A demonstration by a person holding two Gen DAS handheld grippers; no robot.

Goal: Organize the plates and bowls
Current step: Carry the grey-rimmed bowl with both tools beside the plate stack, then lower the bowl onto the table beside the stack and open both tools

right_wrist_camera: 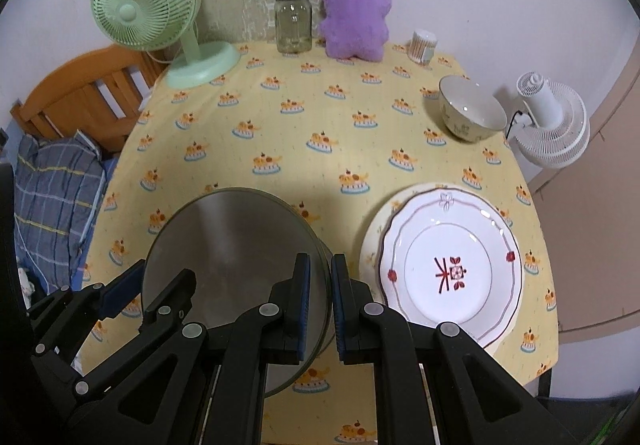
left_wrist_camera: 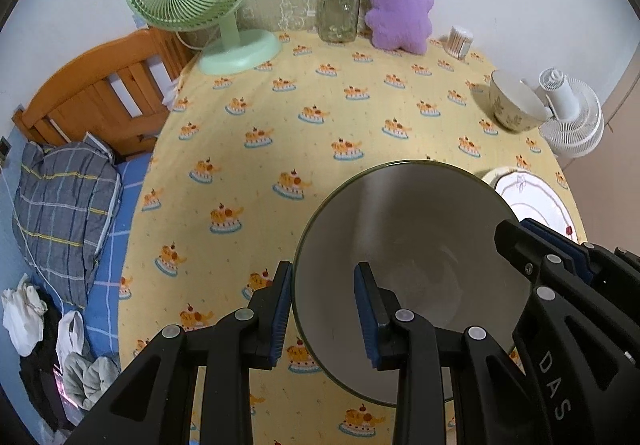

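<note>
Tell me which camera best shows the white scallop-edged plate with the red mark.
The right wrist view: the white scallop-edged plate with the red mark shows almost whole. The left wrist view catches only a sliver behind the large grey bowl.

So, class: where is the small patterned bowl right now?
In the right wrist view, the small patterned bowl stands at the tablecloth's far right edge, beyond the stacked plates and beside the white fan.
</note>
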